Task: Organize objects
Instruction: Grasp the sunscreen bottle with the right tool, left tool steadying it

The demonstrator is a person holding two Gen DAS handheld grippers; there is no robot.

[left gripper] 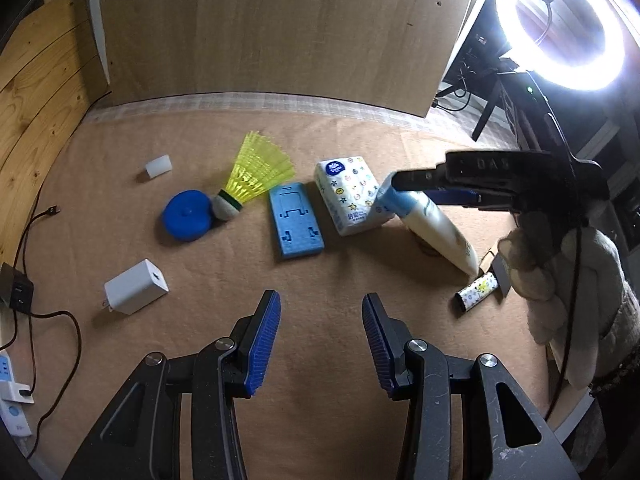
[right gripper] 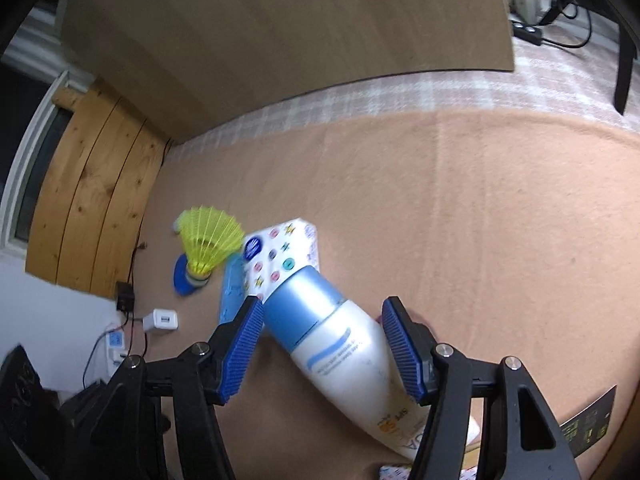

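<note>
- The right gripper [right gripper: 322,350] tips steeply down over the tan cloth [left gripper: 360,152]; a gloved hand [left gripper: 560,280] carries it at the right edge of the left camera's view; its blue pads [right gripper: 240,350] stand on either side of the tube [right gripper: 340,344], with a gap showing at the right pad, so I cannot tell whether they press on it
- The tube, white with a blue cap, lies slanted; its cap end leans against the tissue pack [left gripper: 348,196]; its flat end points to the near right
- The left gripper [left gripper: 320,344] also points down, its jaws apart with only bare cloth between them
- Left of the tissue pack lies a blue stand [left gripper: 296,222], flat; further left a yellow shuttlecock [left gripper: 252,180] rests its cork against a blue disc [left gripper: 187,216]
- A white charger [left gripper: 136,286] sits near left; a small white block [left gripper: 159,166] far left
- A small patterned case [left gripper: 478,292] lies near right, just beside the tube's flat end
- No container shows in either view
</note>
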